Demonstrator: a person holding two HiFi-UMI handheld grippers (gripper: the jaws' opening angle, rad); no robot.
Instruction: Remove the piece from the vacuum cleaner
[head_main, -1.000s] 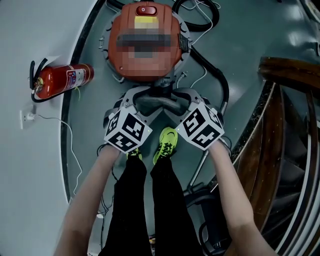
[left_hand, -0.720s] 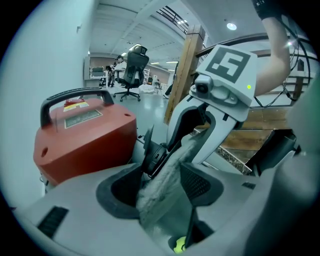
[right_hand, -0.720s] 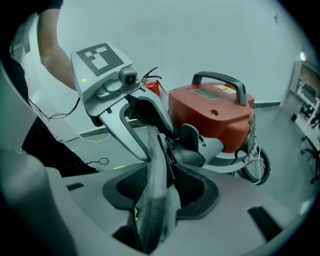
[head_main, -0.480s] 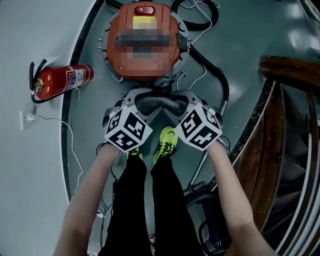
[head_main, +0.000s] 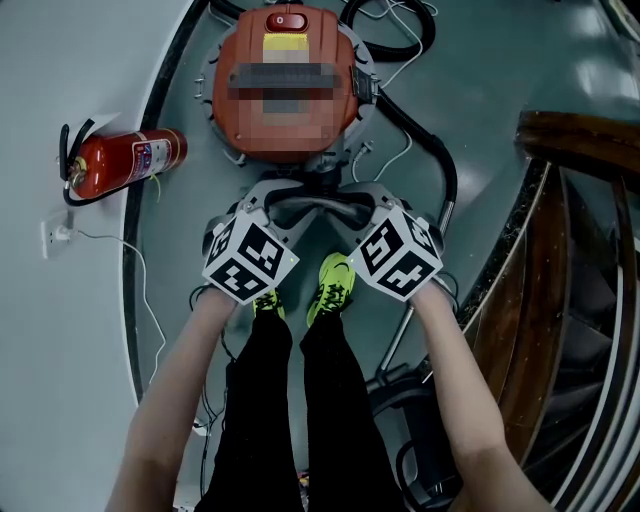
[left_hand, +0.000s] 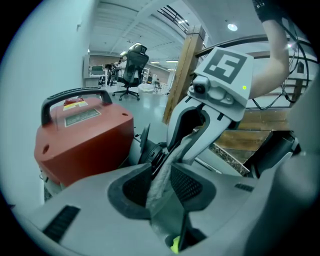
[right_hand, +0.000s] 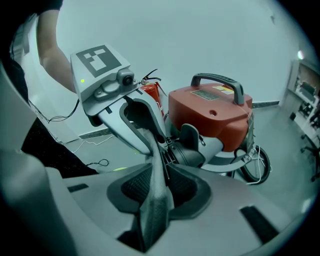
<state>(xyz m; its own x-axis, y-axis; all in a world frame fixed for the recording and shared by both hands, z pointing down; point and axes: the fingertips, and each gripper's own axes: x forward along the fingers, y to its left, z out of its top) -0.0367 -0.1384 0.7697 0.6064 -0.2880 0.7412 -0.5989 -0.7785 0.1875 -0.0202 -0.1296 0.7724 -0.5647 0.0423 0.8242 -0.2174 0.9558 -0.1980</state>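
The left gripper and right gripper jaws, just closed to about half-width, each clamp the grey piece.

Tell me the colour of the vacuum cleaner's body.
The vacuum body is red-orange; the right gripper view shows it best.

This is looking like an open office or lab hall: office chairs are standing under ceiling lights, a fire extinguisher is sitting by the white wall, and a wooden staircase is edging the glossy floor.
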